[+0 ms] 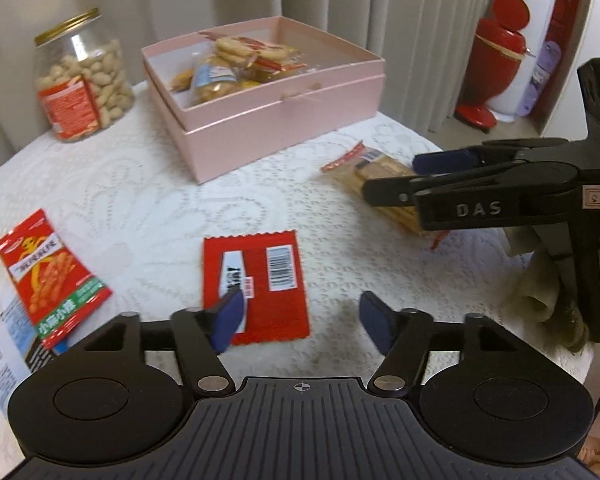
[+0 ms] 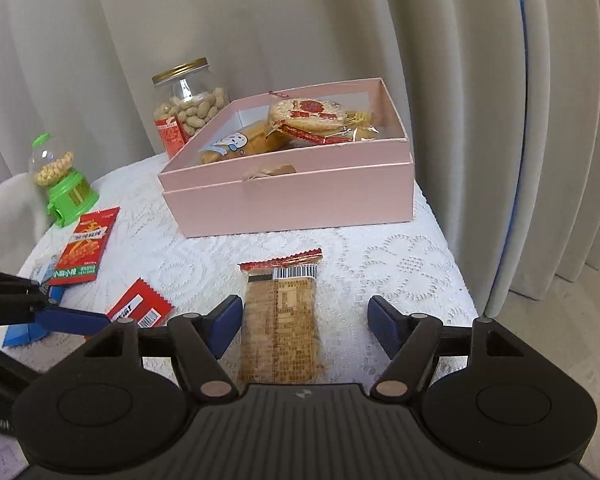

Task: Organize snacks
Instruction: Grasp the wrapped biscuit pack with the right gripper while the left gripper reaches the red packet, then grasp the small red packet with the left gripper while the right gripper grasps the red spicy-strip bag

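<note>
On the white lace tablecloth (image 1: 140, 184) lies a flat red packet (image 1: 268, 280) with its barcode up. My left gripper (image 1: 302, 320) hangs open over its near end, the left fingertip over the packet's edge. A clear pack of brown crackers (image 2: 280, 332) lies lengthwise between the fingers of my right gripper (image 2: 306, 324), which is open; the pack sits close by the left pad and well apart from the right one. The left wrist view shows that gripper (image 1: 392, 178) from the side, straddling the cracker pack (image 1: 364, 168). The pink box (image 2: 300, 200) behind holds several wrapped snacks.
A peanut jar (image 1: 80, 80) stands left of the pink box (image 1: 284, 120). A red peanut packet (image 1: 48, 272) and a blue-white packet (image 1: 4, 344) lie at the left. A green candy dispenser (image 2: 60, 176) stands near the table's left edge. Curtains hang behind; a red vase (image 1: 496, 60) stands off the table.
</note>
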A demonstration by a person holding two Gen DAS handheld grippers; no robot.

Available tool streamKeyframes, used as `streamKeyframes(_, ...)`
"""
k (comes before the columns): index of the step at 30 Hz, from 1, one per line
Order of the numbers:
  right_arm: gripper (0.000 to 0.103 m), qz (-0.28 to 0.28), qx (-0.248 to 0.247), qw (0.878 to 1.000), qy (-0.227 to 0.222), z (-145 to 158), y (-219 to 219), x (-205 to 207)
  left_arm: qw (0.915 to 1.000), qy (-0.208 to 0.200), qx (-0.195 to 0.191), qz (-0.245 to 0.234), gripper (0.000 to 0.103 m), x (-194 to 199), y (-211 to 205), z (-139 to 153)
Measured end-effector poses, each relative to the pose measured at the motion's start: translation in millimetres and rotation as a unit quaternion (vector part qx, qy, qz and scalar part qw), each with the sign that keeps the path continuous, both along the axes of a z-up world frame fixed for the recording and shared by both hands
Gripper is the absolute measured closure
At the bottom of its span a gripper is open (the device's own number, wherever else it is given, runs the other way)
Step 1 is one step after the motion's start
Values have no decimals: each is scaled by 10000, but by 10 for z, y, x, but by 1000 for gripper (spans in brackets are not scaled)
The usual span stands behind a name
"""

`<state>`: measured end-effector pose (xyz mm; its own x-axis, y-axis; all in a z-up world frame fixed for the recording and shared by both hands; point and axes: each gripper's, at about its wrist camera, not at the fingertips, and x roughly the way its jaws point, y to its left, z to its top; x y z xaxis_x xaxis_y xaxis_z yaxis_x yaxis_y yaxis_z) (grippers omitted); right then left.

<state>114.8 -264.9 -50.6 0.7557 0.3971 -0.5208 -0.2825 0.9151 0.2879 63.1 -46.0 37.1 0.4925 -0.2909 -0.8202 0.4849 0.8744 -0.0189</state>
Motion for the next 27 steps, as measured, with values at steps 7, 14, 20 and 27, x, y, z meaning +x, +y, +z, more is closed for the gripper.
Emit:
streamKeyframes(7,33,2,-46,10000,-22,-2,27,-12,9998,-50,20,168,31,4,-14,22)
streamKeyframes(14,33,-3,-8,10000,-20,-9,13,-8,9977,-137,207,638,31,142,181,-31)
streamKeyframes(20,32,-7,3,10000,-22,-11,9,-11,9966,-89,-7,820,30,243,279,-44)
streamKeyframes(27,31,-7,-8,10000,-29,-14,9,-10,9955,-122,-222,910,30,293,273,-70)
